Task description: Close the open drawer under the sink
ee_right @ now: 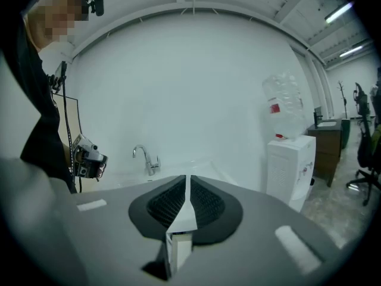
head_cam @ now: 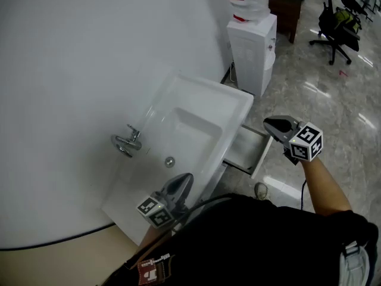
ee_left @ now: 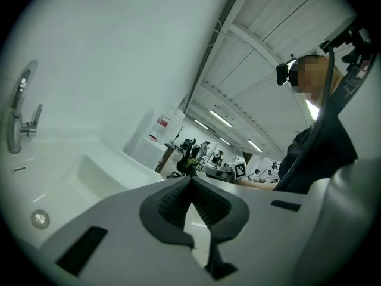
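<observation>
While drawer (head_cam: 245, 149) juts open, right tool (head_cam: 269, 124) nearby

At the top of my head view I see a white water dispenser (head_cam: 253, 52) against the wall (head_cam: 71, 52). A black office chair (head_cam: 336, 24) stands at the upper right.

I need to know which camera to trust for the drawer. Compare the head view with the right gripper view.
Only the head view shows the open drawer under the sink, and the drain. Only the right gripper view shows the right gripper's jaws meeting on nothing, and the ceiling lights. Both show the faucet, sink and water dispenser.
</observation>
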Available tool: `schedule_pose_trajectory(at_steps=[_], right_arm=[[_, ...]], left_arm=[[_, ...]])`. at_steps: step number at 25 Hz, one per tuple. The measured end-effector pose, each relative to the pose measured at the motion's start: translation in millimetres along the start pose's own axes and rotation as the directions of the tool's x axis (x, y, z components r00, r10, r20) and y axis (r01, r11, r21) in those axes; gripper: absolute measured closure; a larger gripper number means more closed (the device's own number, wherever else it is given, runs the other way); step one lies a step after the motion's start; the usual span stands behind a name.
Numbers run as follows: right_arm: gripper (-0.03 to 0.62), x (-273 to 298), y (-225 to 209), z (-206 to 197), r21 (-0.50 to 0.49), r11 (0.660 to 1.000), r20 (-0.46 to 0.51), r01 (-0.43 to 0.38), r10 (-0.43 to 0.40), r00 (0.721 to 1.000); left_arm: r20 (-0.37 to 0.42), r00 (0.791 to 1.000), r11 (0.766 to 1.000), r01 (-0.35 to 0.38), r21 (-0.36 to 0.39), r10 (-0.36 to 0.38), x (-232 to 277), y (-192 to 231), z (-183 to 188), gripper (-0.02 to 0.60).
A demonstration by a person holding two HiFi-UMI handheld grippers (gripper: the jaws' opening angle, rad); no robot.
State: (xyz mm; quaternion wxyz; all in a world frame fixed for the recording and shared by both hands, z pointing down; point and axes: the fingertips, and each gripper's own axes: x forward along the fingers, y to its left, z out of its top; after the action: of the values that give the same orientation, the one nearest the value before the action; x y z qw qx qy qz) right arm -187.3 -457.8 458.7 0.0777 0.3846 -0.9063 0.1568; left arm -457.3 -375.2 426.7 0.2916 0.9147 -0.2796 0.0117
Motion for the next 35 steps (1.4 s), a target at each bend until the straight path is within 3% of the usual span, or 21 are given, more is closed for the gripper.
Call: schedule_pose_trajectory(at_steps=[6, 10, 18, 29, 35], right_arm=[[0.589, -24, -40, -52, -0.003, 0.998, -0.025, 0.060, -0.060, 0.998], [0.585, -34, -59, -92, 0.006, 0.996, -0.051, 0.084, -0.083, 0.995], [0.571, -33, -86, -181, 0.018, 0.995, -0.129, 0.096, -0.092, 0.987], [0.536, -29, -106, -298, -0.004, 0.996, -0.219, 0.084, -0.083, 0.972], [0.457, -16, -96, -375, -0.004, 0.999, -0.308, 0.041, -0.040, 0.950]], left_arm=[[-0.130, 0.990, 0.998, 0.062, 0.005, -0.061, 70, -10, -44, 0.581], [-0.208, 0.972, 0.994, 0.106, -0.010, -0.106, 108, -16, -76, 0.581], [-0.325, 0.937, 0.991, 0.131, -0.009, -0.126, 170, -8, -125, 0.581], [-0.464, 0.871, 0.987, 0.156, -0.045, -0.159, 220, -4, -221, 0.581], [-0.519, 0.833, 0.981, 0.184, -0.067, -0.192, 237, -8, -271, 0.581]])
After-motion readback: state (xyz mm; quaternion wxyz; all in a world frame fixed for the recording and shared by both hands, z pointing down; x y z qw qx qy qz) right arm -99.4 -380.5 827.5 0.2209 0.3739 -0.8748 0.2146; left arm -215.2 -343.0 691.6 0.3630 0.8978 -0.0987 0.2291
